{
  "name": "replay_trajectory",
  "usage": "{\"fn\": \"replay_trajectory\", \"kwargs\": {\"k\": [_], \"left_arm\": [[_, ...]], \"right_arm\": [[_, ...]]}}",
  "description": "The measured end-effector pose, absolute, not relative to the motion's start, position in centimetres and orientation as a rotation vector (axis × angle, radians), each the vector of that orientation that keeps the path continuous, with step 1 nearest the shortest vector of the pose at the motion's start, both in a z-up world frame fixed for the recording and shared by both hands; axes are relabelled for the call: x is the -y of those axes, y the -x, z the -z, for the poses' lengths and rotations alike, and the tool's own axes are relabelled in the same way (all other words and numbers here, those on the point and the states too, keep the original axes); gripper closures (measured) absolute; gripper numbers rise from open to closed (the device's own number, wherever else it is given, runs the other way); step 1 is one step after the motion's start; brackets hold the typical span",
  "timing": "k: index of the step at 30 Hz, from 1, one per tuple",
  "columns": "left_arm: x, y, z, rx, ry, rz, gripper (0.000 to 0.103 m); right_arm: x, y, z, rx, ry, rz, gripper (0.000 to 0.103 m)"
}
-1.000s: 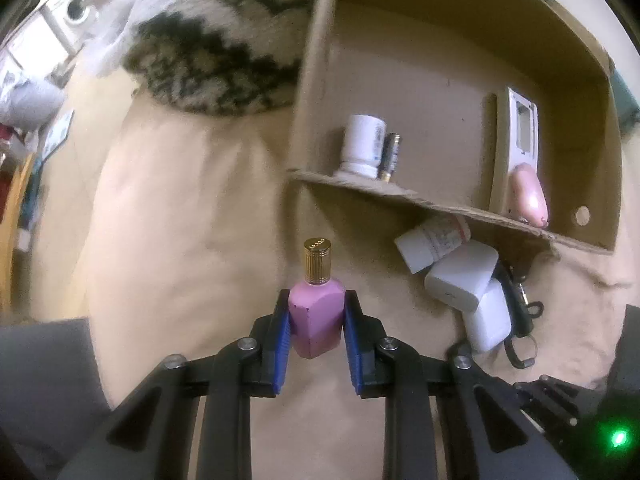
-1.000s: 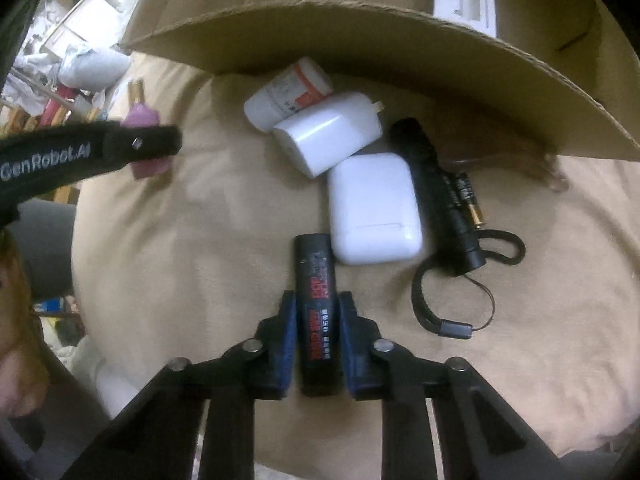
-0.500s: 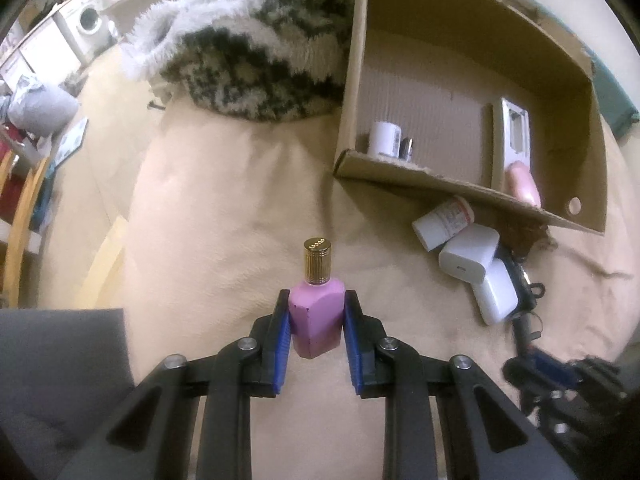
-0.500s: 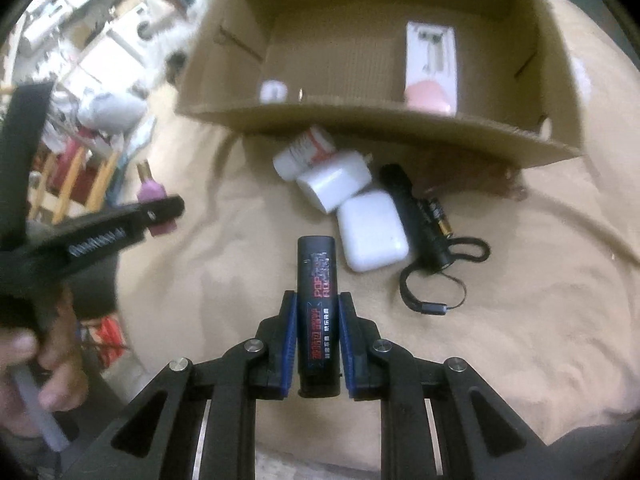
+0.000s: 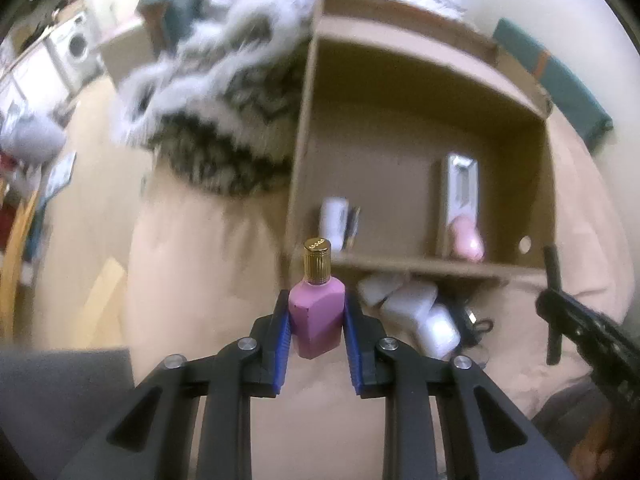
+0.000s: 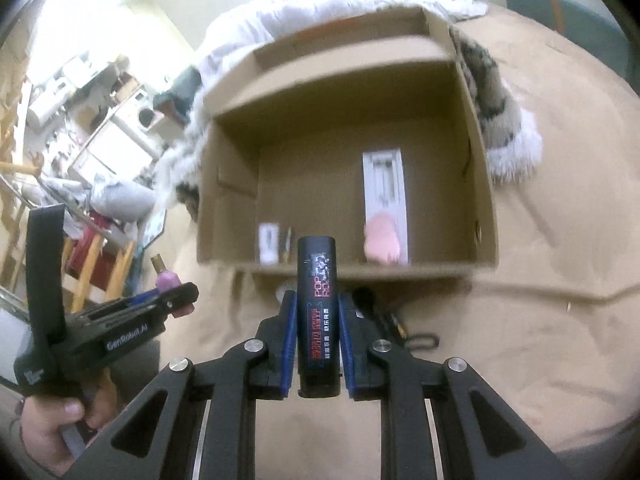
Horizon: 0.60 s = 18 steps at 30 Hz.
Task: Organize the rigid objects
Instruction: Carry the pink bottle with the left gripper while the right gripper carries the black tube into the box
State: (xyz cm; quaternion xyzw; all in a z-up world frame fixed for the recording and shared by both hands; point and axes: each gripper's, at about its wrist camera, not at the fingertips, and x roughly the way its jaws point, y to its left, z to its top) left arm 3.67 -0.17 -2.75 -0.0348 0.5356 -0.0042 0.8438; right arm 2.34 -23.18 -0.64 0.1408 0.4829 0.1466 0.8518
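Before cardboard box [image 6: 476,184] | loose white charger [image 5: 408,300], earbud case [image 5: 440,330], black flashlight [image 6: 366,300]

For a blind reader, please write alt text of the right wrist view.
The right gripper clamps a black tube with red print above a tan cloth, aimed at an open cardboard box. At left, the left gripper holds a pink bottle.

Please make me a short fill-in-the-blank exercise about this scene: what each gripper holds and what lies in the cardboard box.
1. The left gripper is shut on a pink bottle with a ____ cap.
2. The right gripper is shut on a ____ tube with red print.
3. Inside the cardboard box, a pink object lies at the near end of a flat ____ device.

Missing words: gold; black; white
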Motion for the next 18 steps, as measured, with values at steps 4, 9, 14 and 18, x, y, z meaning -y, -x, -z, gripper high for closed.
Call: {"fn": "replay_trajectory", "kwargs": {"k": [4, 9, 14, 18], "left_arm": [[1.0, -5.9, 1.1, -1.109, 0.046, 0.047, 0.081], [2.0, -9.0, 0.5, -1.096, -0.003, 0.065, 0.081], [2.6, -12.2, 1.8, -1.122, -0.031, 0.068, 0.081], [3.6, -13.7, 3.6, -1.138, -0.067, 0.076, 0.081]], "right_arm": [[23.0, -4.7, -0.8, -0.991, -0.279, -0.317, 0.082], [22.9, -7.9, -1.4, -0.983, -0.262, -0.320, 0.082], [22.4, -11.1, -1.2, -0.983, -0.239, -0.325, 0.082], [22.3, -12.9, 0.4, -1.009, -0.237, -0.316, 0.082]]}}
